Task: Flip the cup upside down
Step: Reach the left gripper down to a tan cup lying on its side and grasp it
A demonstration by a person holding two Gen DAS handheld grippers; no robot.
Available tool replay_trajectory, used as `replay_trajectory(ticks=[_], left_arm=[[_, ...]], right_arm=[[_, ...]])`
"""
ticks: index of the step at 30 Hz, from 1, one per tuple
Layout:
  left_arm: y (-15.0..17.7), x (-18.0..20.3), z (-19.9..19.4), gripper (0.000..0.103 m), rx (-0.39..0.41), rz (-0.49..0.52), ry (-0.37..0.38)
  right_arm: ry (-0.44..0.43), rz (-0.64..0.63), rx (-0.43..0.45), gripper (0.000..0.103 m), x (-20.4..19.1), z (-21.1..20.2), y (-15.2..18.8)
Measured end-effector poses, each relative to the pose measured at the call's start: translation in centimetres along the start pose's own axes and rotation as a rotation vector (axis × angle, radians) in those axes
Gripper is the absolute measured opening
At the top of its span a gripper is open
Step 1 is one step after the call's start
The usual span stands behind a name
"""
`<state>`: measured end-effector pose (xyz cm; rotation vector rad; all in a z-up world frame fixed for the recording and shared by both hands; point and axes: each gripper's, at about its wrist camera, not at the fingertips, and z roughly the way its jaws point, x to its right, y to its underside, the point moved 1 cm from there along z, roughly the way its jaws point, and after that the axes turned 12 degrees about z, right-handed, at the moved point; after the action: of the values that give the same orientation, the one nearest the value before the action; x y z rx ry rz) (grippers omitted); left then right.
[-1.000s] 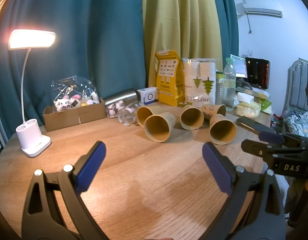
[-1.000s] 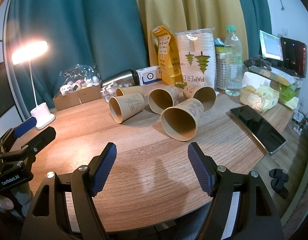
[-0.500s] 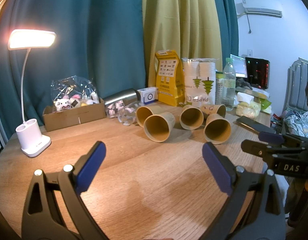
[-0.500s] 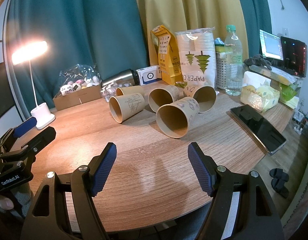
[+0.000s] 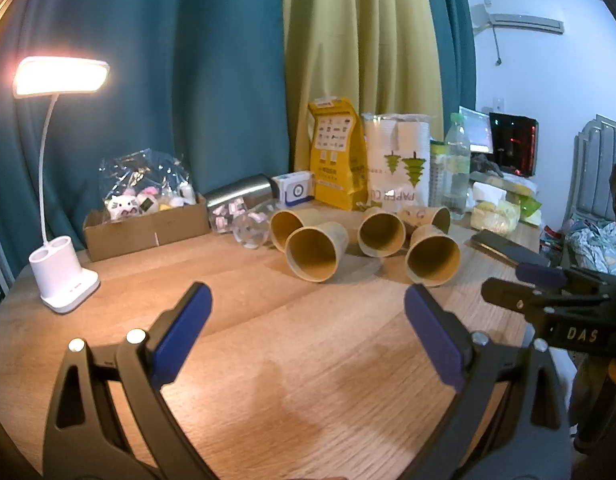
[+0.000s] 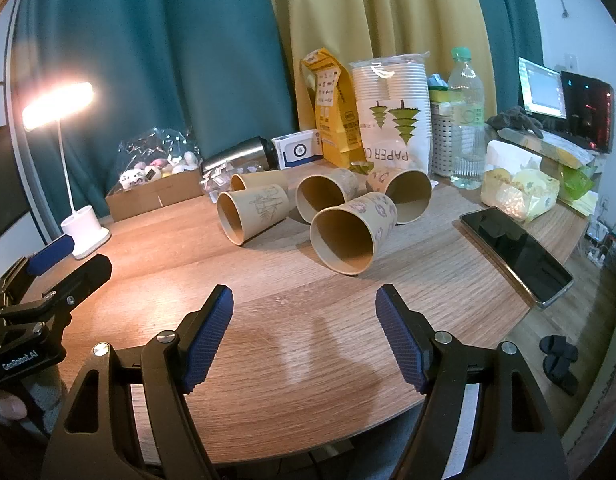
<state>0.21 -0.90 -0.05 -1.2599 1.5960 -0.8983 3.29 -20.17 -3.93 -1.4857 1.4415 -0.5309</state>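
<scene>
Your round wooden table (image 6: 268, 280) carries five paper cups (image 6: 349, 236) lying on their sides, a lit desk lamp (image 6: 84, 232) at the left edge, a cardboard box (image 6: 156, 196), a phone (image 6: 515, 252) at right, and a water bottle (image 6: 465, 120) behind.

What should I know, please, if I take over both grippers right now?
Left gripper: open, empty, above the table.
Right gripper: open, empty, aimed at the nearest paper cup.
Cups: five brown paper cups lie on their sides in a cluster mid-table, mouths toward you; the bamboo-print cup is leftmost of the front ones.
Done: none flipped.
Left: grasp a cup, set it mouth-down.
</scene>
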Motion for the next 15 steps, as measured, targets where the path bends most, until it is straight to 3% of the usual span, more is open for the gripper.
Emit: replay_trajectory(ticks=[4,7,9,15], left_arm=[[0.0,0.4,0.6,0.098,-0.043,0.028,0.023],[-0.1,1.4,2.1,0.098,-0.158,0.113,0.047],[-0.6,1.7,2.4,0.098,-0.192,0.131,0.086],[-5.1,1.2,3.3,0.098,-0.291,0.15,0.202]], right_arm=[[0.0,0.003,-0.005,0.077,0.1,0.1,0.1],[-0.002,0.01,-0.003,0.077,0.2,-0.1,0.1],[-0.004,0.013,-0.002,0.077,0.2,-0.2,0.1],[-0.043,0.034,-0.04,0.077,1.2,0.3,-1.4]])
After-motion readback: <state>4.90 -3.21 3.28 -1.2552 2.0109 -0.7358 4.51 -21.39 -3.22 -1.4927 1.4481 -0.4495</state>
